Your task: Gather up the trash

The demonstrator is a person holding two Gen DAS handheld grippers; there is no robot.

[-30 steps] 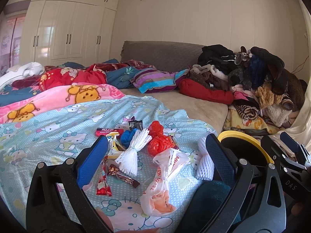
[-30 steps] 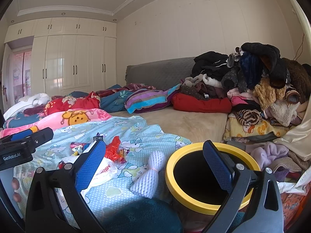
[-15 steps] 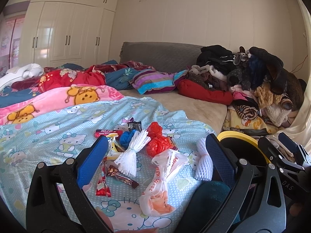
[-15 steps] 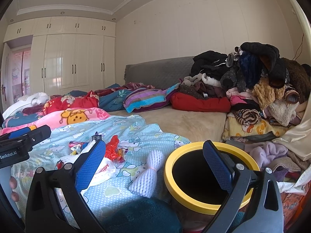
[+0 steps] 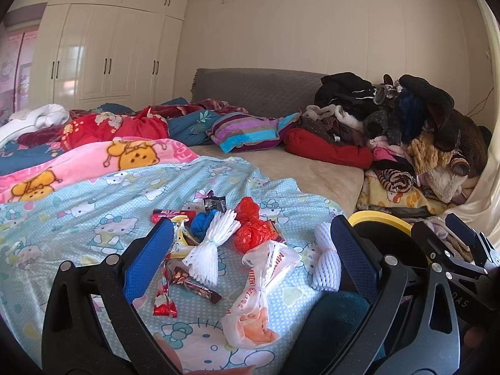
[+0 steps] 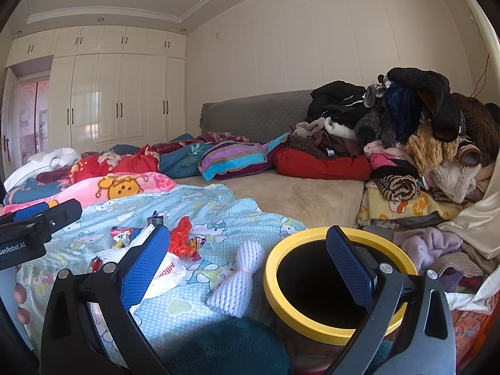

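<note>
Trash lies on a light-blue cartoon-cat blanket (image 5: pixel 81 215): a knotted white plastic bag (image 5: pixel 259 290), two white foam nets (image 5: pixel 211 250) (image 5: pixel 325 259), a crumpled red bag (image 5: pixel 251 229), a blue wad (image 5: pixel 200 223) and several snack wrappers (image 5: pixel 197 284). My left gripper (image 5: pixel 250 259) hovers open above the white bag and wrappers, holding nothing. My right gripper (image 6: pixel 250 265) is open and empty, with a foam net (image 6: pixel 239 276) between its fingers' lines and the yellow-rimmed black bin (image 6: pixel 312 318) under its right finger. The bin's rim (image 5: pixel 375 220) shows at the left view's right.
A heap of clothes (image 6: pixel 415 143) piles up at the right. Folded quilts and a striped pillow (image 5: pixel 247 131) lie behind the trash on the beige mattress (image 6: pixel 297 197). White wardrobes (image 6: pixel 118 100) fill the far left wall. A dark teal cloth (image 6: pixel 231 347) lies below both grippers.
Both views have shifted slightly, the trash sitting a little lower and nearer in the left wrist view. Both grippers stay open and nothing was picked up.
</note>
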